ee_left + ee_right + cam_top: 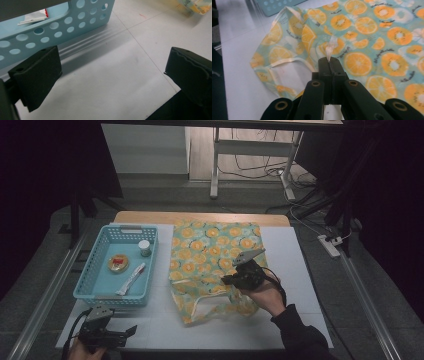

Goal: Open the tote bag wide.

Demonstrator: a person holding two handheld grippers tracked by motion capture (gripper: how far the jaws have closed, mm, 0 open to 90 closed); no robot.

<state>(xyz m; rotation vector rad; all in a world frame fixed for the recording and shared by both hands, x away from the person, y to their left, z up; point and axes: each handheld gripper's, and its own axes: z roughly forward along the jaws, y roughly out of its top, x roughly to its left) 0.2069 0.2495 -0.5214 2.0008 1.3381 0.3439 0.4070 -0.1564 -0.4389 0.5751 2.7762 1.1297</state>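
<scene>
From above, one fruit-print tote bag point(212, 265) lies mid-bench right of one blue basket point(95, 270) holding three items, the left claw point(110, 75) gapes empty over the white bench point(112, 87) near that basket, and the right claw point(329, 62) pinches one pale bag handle point(330, 48).

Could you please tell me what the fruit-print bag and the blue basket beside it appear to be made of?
The fruit-print bag looks like thin woven cloth or coated fabric: it folds and wrinkles softly, and its pale trim has a slight sheen where the right gripper pinches it. The blue basket looks like moulded plastic: rigid, smooth walls with even rows of punched holes.
</scene>
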